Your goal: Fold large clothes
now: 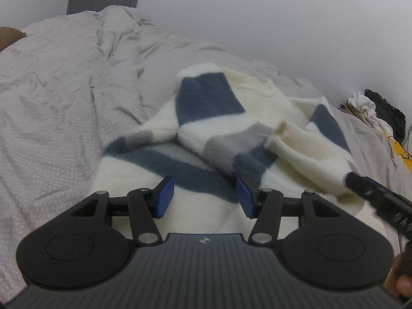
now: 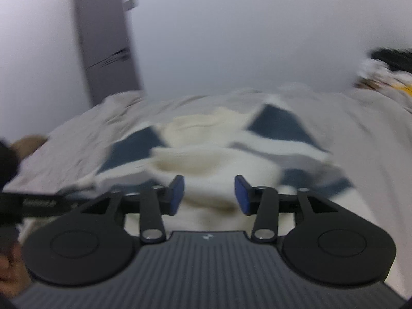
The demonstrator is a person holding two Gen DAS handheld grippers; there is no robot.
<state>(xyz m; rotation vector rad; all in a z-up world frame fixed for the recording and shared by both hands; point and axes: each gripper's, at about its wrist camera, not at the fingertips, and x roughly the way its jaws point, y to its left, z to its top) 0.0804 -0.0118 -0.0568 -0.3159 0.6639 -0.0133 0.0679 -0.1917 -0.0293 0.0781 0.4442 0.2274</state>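
On bed point(image 1: 51, 103): striped sweater point(image 1: 206, 139), sleeves folded in.
Both grippers' fingers open, empty; sweater just ahead, R gripper point(image 2: 209, 193) nearer cuff point(image 2: 190, 159); L gripper point(image 1: 203, 197) over hem.

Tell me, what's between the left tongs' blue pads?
Only the fluffy cream, blue and grey striped sweater below the open left tongs, seen in the left wrist view.

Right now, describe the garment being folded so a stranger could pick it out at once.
Start at the bed, covered in a pale, rumpled sheet. On it, ahead of both grippers, lies the sweater, a fuzzy cream knit with dark blue and grey blocks. The clothes pile by the wall is only white and black; nothing else is patterned in blue.
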